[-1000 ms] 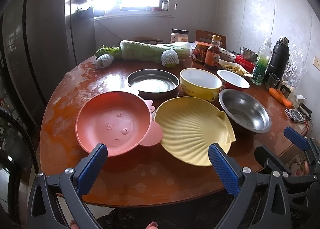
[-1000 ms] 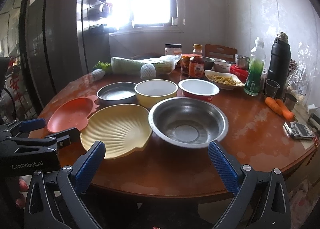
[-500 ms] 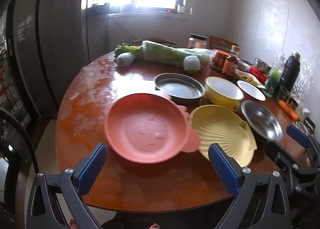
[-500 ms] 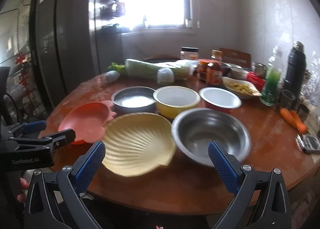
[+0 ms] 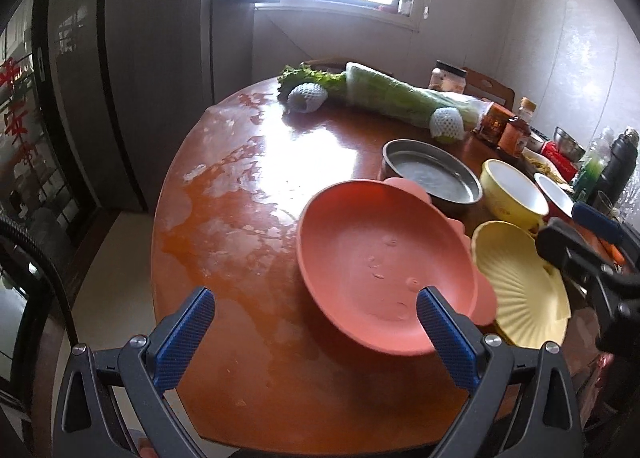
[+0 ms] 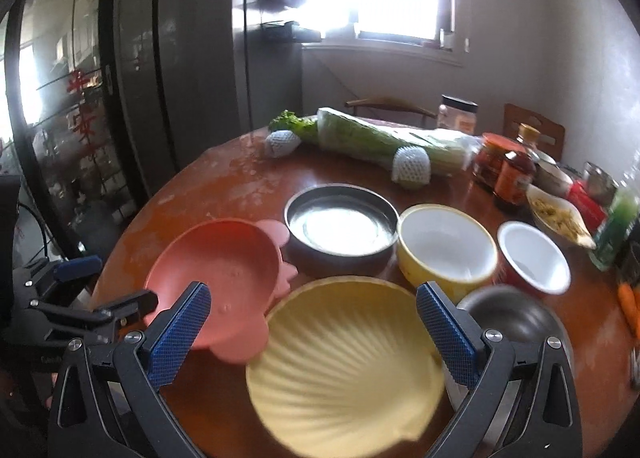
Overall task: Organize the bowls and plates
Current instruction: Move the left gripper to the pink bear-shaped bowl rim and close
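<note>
Left claw [image 5: 316, 322]: its two blue fingers stand wide apart and hold nothing; it hangs over the near edge of the worktop, in front of the pink plate.
Right claw [image 6: 314, 322]: its fingers are also wide apart, with nothing between them; it hangs over the yellow shell plate.
Worktop [image 5: 240, 186]: a round table of red-brown wood, shiny, with pale worn patches on the left part.
Pink plate [image 5: 380, 266]: a deep plate with small ears on the rim; it lies near the front edge, and its right ear overlaps the rim of the yellow shell plate.
Yellow shell plate [image 6: 344, 370]: shaped like a shell with ribs, just right of the pink plate, at the front edge.
Metal pan [image 6: 340, 226]: round and shallow, behind the pink plate and touching it or very near to it; I cannot tell which.
Yellow bowl [image 6: 444, 246]: white inside, just right of the metal pan.
Red bowl [image 6: 532, 254]: white inside, just right of the yellow bowl.
Steel bowl [image 6: 516, 318]: in front of the red bowl, right of the shell plate, blurred and partly hidden by the right claw.
Cabbage [image 6: 380, 138]: a long one in clear wrap, lying along the far side of the worktop.
Sauce jars [image 6: 504, 166]: they stand at the right end of the cabbage.
</note>
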Demonstrator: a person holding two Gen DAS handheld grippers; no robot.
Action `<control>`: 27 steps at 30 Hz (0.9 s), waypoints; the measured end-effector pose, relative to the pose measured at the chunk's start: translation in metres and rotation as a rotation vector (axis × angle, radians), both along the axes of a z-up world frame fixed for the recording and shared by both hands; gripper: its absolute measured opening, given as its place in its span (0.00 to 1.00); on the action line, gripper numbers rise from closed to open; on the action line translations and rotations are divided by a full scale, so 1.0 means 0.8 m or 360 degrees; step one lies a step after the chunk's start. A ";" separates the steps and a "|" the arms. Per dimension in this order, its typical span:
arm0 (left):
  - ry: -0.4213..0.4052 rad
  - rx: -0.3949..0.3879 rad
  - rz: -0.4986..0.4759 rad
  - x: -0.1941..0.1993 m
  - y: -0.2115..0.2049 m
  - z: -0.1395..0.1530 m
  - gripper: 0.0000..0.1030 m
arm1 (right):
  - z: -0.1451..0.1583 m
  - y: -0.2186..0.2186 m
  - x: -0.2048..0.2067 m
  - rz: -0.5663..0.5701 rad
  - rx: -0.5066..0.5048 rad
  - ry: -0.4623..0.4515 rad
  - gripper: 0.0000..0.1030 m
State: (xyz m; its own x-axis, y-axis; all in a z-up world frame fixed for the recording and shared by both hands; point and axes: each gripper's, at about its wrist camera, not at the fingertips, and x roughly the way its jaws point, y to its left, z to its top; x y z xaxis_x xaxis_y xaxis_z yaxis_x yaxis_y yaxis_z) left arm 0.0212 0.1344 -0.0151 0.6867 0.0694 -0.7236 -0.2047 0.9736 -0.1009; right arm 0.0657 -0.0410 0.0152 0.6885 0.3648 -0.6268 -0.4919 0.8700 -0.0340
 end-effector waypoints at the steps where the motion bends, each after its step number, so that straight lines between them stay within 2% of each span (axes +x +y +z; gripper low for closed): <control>1: 0.0007 -0.0006 0.0001 0.003 0.002 -0.001 0.99 | 0.000 0.003 0.004 0.0005 -0.0005 0.0006 1.00; 5: 0.0056 -0.0027 -0.0010 0.015 0.006 -0.006 0.99 | -0.003 0.016 0.026 0.0035 -0.0005 0.0058 1.00; 9: 0.0096 -0.0033 -0.0013 0.026 0.009 -0.007 0.99 | -0.016 0.036 0.051 0.0060 -0.0106 0.0147 0.99; 13: 0.0140 -0.0037 -0.0009 0.036 0.012 -0.012 0.98 | -0.027 0.051 0.063 0.0083 -0.0192 0.0169 0.99; 16: 0.0162 -0.0061 -0.0020 0.043 0.013 -0.015 0.93 | -0.034 0.055 0.075 0.0116 -0.0177 0.0237 0.98; 19: 0.0178 -0.0053 -0.0027 0.048 0.013 -0.017 0.86 | -0.041 0.061 0.082 0.0144 -0.0203 0.0278 0.90; 23: 0.0185 -0.0055 -0.0040 0.053 0.012 -0.019 0.80 | -0.054 0.072 0.086 0.0210 -0.0241 0.0353 0.65; 27: 0.0203 -0.0059 -0.0058 0.058 0.010 -0.021 0.72 | -0.066 0.082 0.087 0.0245 -0.0291 0.0388 0.54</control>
State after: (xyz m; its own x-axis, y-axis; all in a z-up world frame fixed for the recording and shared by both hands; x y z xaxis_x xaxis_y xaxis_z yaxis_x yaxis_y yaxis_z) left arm 0.0672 0.1427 -0.0321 0.5906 0.0177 -0.8068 -0.1829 0.9767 -0.1125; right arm 0.1350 0.0242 -0.0378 0.4563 0.3189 -0.8307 -0.6297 0.7753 -0.0482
